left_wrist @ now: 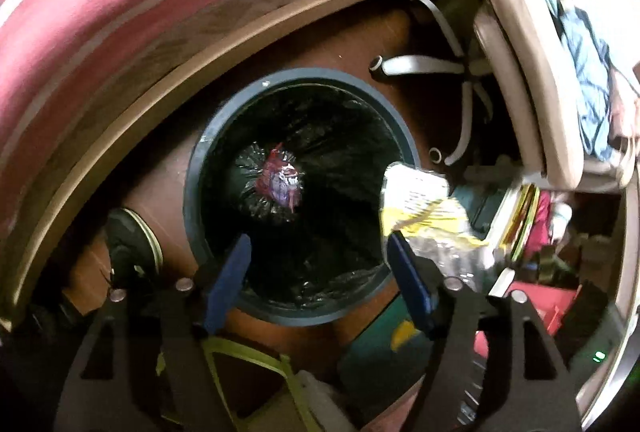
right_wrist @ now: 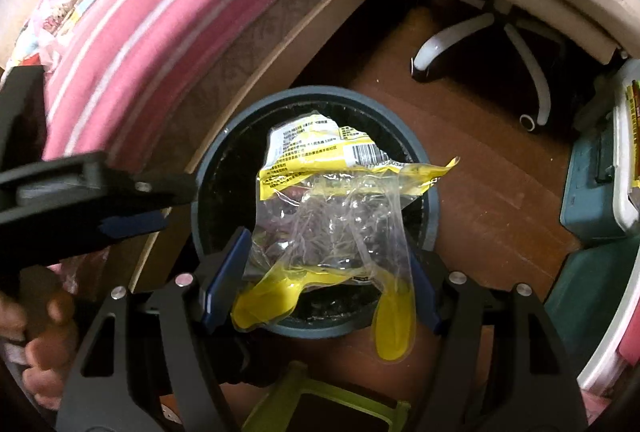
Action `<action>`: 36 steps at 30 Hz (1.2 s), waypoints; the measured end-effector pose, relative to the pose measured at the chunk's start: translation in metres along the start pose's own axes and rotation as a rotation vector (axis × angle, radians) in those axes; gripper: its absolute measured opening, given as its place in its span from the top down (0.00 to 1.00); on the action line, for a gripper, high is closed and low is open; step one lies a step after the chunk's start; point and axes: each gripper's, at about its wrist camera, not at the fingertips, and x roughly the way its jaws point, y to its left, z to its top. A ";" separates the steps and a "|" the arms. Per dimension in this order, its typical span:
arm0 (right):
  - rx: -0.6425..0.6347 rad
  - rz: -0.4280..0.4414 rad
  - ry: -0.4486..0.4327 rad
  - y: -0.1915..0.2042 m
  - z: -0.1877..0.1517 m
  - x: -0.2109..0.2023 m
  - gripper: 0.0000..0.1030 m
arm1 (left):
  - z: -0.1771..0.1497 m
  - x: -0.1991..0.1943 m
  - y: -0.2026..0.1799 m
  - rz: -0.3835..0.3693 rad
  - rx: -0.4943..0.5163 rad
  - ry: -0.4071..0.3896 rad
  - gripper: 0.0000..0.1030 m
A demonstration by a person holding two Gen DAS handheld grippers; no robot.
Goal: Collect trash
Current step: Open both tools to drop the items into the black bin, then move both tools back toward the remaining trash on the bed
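Observation:
A round dark-blue trash bin (left_wrist: pixel 200 152) with a black liner stands on the brown floor; a crumpled red-purple wrapper (left_wrist: pixel 280 182) lies at its bottom. My left gripper (left_wrist: pixel 320 284) is open and empty just above the bin's mouth. A clear and yellow plastic bag (right_wrist: pixel 320 216) hangs between the jaws of my right gripper (right_wrist: pixel 330 272), which are spread wide, over the bin (right_wrist: pixel 218 152). The same bag also shows in the left wrist view (left_wrist: pixel 424 208) at the bin's right rim. The left gripper's fingers (right_wrist: pixel 132 222) reach in from the left.
A bed with a pink striped cover (left_wrist: pixel 120 12) and wooden frame (right_wrist: pixel 260 44) runs along the left. An office chair's white star base (right_wrist: pixel 504 28) stands behind the bin. Teal boxes (right_wrist: pixel 592 188) and clutter lie right. A green stool (right_wrist: pixel 320 400) sits below.

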 end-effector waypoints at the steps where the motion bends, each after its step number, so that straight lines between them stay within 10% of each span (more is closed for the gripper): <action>1: -0.002 -0.001 0.003 0.001 0.002 0.004 0.30 | 0.001 -0.002 0.000 -0.007 -0.011 -0.006 0.32; 17: -0.027 -0.017 -0.017 0.014 -0.006 -0.010 0.17 | -0.006 -0.046 0.013 -0.107 -0.071 -0.114 0.29; 36: -0.287 0.172 -0.371 0.143 0.025 -0.165 0.17 | -0.035 -0.228 0.045 -0.273 -0.119 -0.513 0.17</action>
